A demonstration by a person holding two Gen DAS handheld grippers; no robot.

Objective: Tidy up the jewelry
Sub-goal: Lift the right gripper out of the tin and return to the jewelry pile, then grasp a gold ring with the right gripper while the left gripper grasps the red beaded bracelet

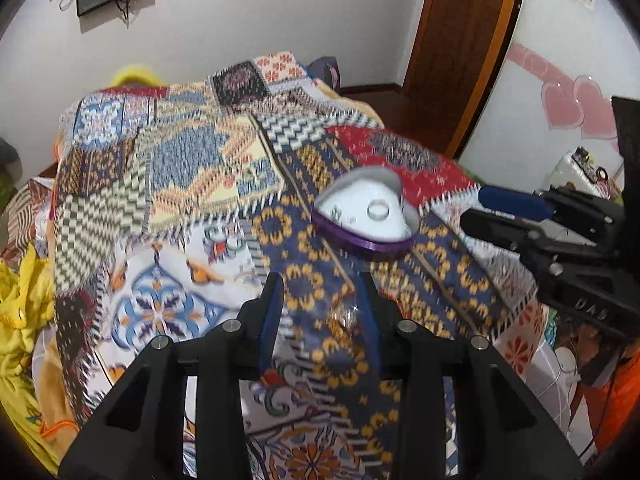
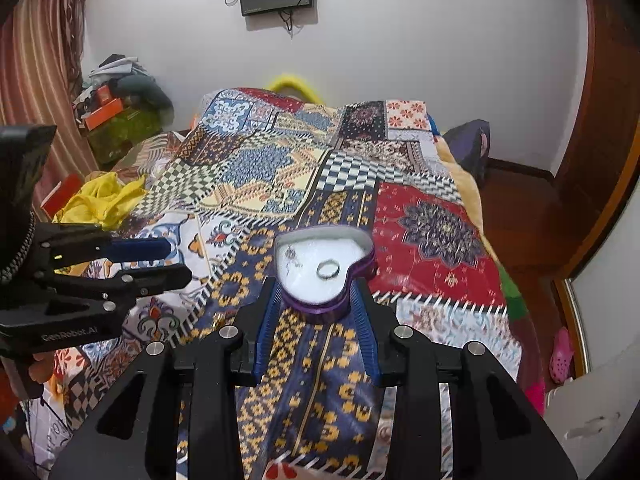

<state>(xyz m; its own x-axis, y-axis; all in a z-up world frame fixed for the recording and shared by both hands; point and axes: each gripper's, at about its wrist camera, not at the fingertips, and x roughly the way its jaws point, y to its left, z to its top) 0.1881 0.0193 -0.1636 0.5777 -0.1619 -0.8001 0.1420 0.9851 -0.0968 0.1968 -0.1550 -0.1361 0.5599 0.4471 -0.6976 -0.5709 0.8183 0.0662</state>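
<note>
I find the box (image 2: 326, 270), a heart-shaped jewelry case with a purple wall and pale lining, lying open on the quilt (image 2: 436, 228) that covers the bed. In the right wrist view it sits just ahead of the right gripper (image 2: 316, 300), near part between the two blue fingers (image 2: 266, 320). These stand apart, and I see no pad pressing on the wall. A ring (image 2: 328, 270) lies flat on the lining, with a small dark tangle, perhaps a chain or earrings, beside it at the left; I cannot tell which.

In the left wrist view the left gripper (image 1: 320, 304) hangs over the quilt short of the box (image 1: 366, 212), fingers parted with nothing pinched. A small clear glinting item (image 1: 346, 316) lies on the cloth between them; blur prevents identification.

Handling assessment, as my judgement:
- Ring: light, hard, smooth. It will slip from the pads and roll if dropped. I would take it across the band, edge on, with a gentle squeeze.
- Box: light, rigid shell, likely to skid or tip on soft bedding. Hold across the purple wall, low down, and steady it while loading.
- Glinting item: small and likely fragile; the soft quilt gives under pressure, so approach steeply and close slowly.
</note>
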